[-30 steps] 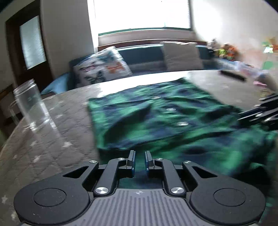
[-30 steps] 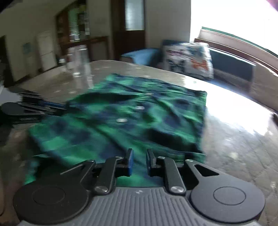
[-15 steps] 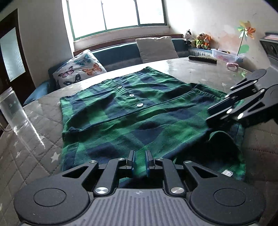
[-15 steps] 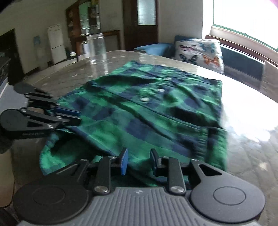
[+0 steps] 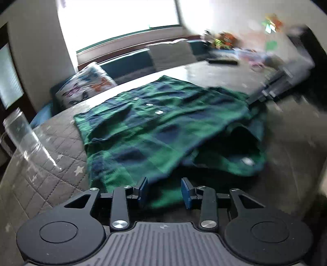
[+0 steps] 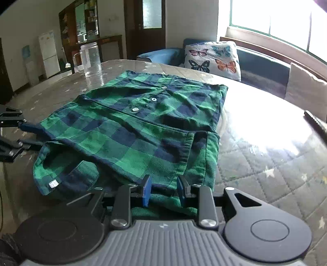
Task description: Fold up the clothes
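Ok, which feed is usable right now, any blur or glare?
Left wrist view: motion-smeared, shirt checks soft, window blown out. Right wrist view: sharp, shirt buttons crisp, but window glare whites out the table on the right.

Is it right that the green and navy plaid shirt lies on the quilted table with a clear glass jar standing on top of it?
No. The jar stands on the table beside the shirt, apart from it, as the right wrist view shows. The rest holds.
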